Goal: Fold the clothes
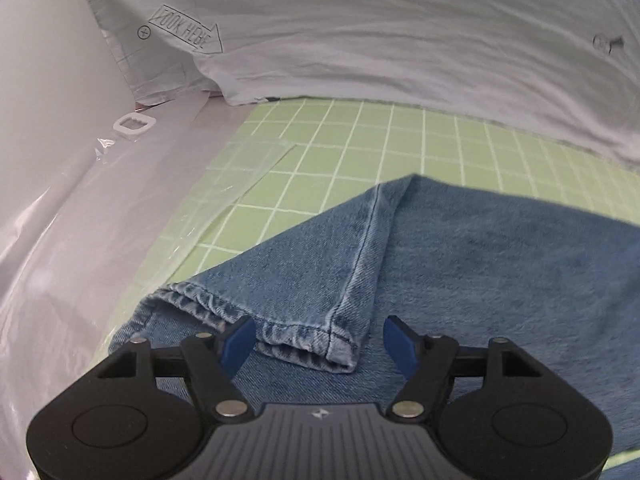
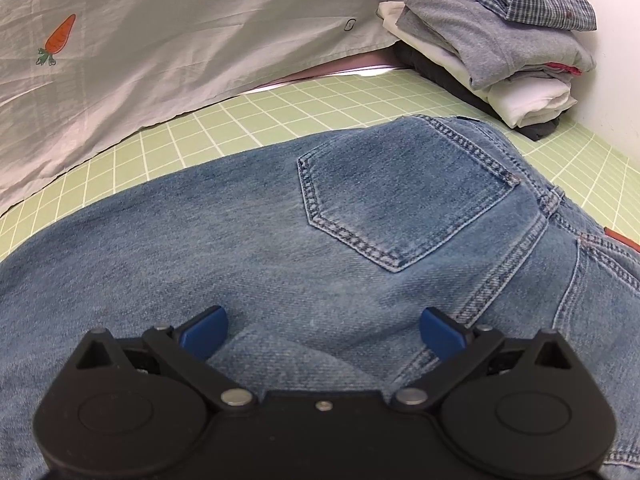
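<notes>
Here your left gripper (image 1: pixel 320 344) stands spread above the jeans (image 1: pixel 460 264), its blue pads clear of the cloth, with the hemmed leg end (image 1: pixel 304 344) lying between them, folded back onto the denim. Your right gripper (image 2: pixel 322 334) is spread too, hovering over the seat of the jeans just below the back pocket (image 2: pixel 400 196), gripping nothing. The jeans lie flat on the green gridded mat (image 2: pixel 280 112) on the tabletop. A white printed cloth (image 1: pixel 360 28) lies beyond them, and a stack of folded clothes (image 2: pixel 496 40) sits at the far right.
</notes>
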A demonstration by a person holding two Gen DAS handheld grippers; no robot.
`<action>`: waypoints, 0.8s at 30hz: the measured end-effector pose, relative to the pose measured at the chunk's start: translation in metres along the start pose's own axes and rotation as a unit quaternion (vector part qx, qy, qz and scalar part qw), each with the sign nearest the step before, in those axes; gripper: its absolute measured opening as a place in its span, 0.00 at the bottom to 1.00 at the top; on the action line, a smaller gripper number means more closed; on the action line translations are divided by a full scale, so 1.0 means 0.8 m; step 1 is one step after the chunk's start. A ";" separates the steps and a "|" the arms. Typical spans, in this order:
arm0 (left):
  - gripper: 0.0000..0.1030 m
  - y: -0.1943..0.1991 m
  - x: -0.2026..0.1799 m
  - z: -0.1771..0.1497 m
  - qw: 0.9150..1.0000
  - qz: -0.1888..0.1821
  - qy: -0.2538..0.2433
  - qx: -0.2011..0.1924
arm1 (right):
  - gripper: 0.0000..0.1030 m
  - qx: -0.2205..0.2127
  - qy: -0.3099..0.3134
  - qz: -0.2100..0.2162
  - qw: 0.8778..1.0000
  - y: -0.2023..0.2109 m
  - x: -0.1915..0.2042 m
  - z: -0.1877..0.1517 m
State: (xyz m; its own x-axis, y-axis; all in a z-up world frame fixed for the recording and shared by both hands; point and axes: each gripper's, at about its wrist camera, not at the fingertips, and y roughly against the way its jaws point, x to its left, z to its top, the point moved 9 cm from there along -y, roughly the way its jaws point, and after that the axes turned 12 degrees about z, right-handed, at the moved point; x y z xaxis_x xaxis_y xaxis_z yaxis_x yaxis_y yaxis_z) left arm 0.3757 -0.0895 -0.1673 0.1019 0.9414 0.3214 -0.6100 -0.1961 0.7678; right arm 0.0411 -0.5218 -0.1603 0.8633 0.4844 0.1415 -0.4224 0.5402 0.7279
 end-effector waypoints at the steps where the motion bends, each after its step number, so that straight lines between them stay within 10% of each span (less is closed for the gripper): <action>1: 0.42 -0.002 -0.001 0.001 1.000 -0.005 -0.006 0.002 | 1.00 -0.001 0.000 0.000 1.000 0.000 0.000 0.000; 3: 0.24 -0.004 0.001 0.005 1.000 -0.021 -0.013 0.002 | 1.00 -0.002 0.001 0.000 1.000 0.000 0.000 0.000; 9: 0.24 -0.029 0.068 0.077 0.997 0.042 0.043 -0.042 | 1.00 -0.004 0.001 0.000 1.000 0.001 0.000 0.000; 14: 0.39 -0.055 0.136 0.135 0.982 0.107 0.148 -0.051 | 1.00 -0.002 0.000 0.000 1.000 0.001 -0.001 0.001; 16: 0.76 -0.049 0.143 0.140 0.978 0.126 0.153 -0.060 | 1.00 -0.001 0.000 0.001 1.000 0.001 -0.002 0.001; 18: 0.90 -0.040 0.138 0.131 0.981 0.107 0.150 -0.064 | 1.00 -0.002 -0.001 0.000 1.000 0.001 -0.002 0.001; 24: 0.91 -0.003 0.087 0.033 0.994 0.015 0.105 -0.002 | 1.00 -0.004 -0.002 0.000 1.000 0.001 -0.002 0.000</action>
State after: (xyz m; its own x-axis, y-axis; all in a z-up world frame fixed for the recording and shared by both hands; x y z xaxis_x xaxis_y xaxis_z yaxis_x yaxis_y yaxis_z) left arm 0.4049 -0.0305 -0.1325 -0.0832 0.9718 0.2208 -0.6135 -0.2246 0.7571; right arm 0.0392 -0.5219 -0.1599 0.8644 0.4816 0.1441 -0.4246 0.5460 0.7222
